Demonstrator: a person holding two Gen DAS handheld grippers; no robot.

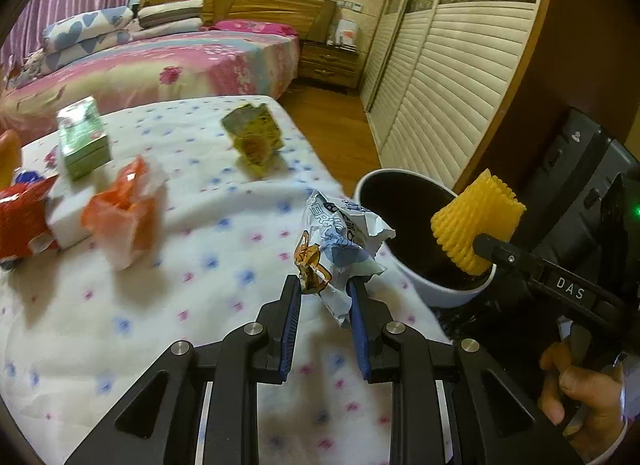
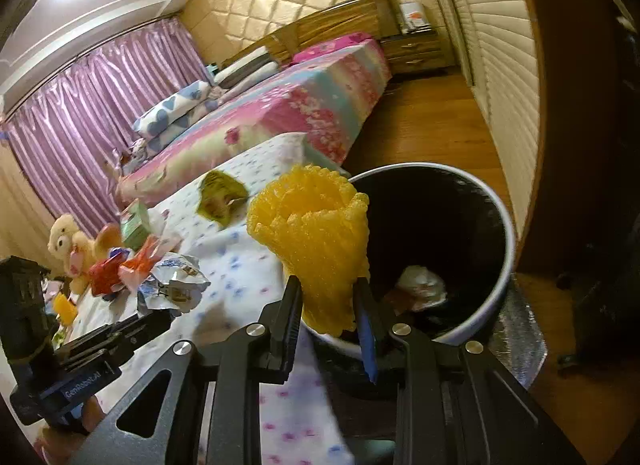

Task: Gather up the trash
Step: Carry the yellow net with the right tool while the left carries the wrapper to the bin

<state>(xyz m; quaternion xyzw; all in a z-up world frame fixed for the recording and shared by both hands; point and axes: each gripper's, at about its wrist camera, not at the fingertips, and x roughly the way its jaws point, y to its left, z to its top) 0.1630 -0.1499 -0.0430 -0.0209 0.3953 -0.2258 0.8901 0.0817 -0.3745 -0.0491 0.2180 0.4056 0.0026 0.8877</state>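
Observation:
My left gripper (image 1: pixel 324 285) is shut on a crumpled white-and-blue snack wrapper (image 1: pixel 340 241), held above the white spotted cloth just left of the trash bin (image 1: pixel 448 289). My right gripper (image 2: pixel 328 285) is shut on a yellow foam fruit net (image 2: pixel 316 233), held at the near rim of the bin (image 2: pixel 496 289). The net also shows in the left wrist view (image 1: pixel 476 221), over the bin's opening. The bin is white outside, black inside, with crumpled white trash (image 2: pixel 424 285) at the bottom. The wrapper also shows in the right wrist view (image 2: pixel 176 285).
On the cloth lie an orange plastic wrapper (image 1: pixel 124 209), a red packet (image 1: pixel 24 221), a green box (image 1: pixel 84 141) and a yellow-green carton (image 1: pixel 252 137). A plush bear (image 2: pixel 68 245) sits at the far left. A pink bed (image 1: pixel 160 65) and louvred wardrobe doors (image 1: pixel 452 81) stand beyond.

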